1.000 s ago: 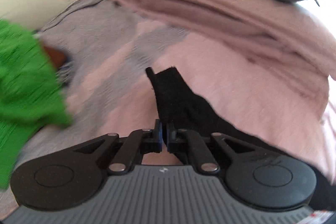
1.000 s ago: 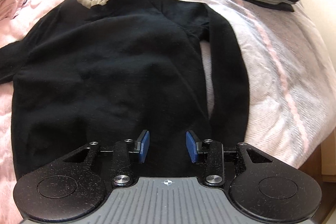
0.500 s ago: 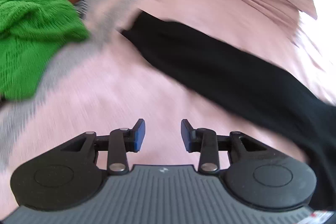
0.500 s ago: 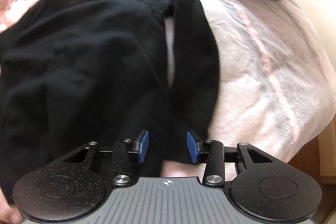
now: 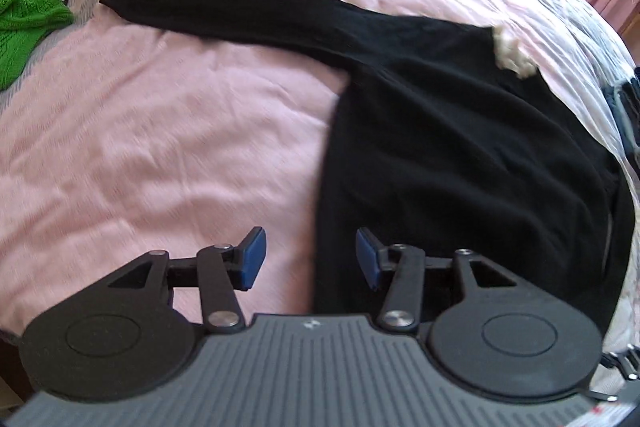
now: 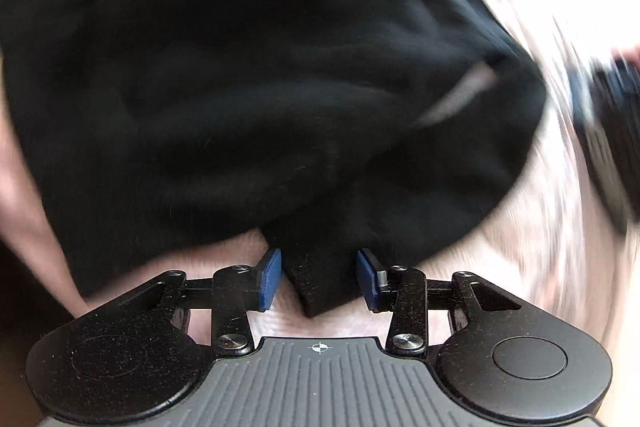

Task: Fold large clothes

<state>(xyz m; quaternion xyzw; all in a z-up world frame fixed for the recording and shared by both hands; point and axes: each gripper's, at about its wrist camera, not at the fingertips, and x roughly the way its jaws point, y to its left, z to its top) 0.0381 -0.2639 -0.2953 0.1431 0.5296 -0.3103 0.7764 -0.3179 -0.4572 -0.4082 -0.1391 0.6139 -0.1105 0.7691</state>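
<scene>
lying flat, black sweater [image 5: 460,147] sleeve [image 5: 224,7] stretching left.

The bright green knitted garment [image 5: 24,9] is cut off by the left wrist view's left edge. In the right wrist view, the black knitted sweater [image 6: 260,67] is smeared by motion blur. A dark stack of folded clothes [image 6: 608,131] at the right edge is too blurred to identify.

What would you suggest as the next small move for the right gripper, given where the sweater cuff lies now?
Probably close the right gripper on the cuff: that ribbed sleeve end lies between its open blue pads, seemingly untouched. The left gripper is open and empty.
</scene>
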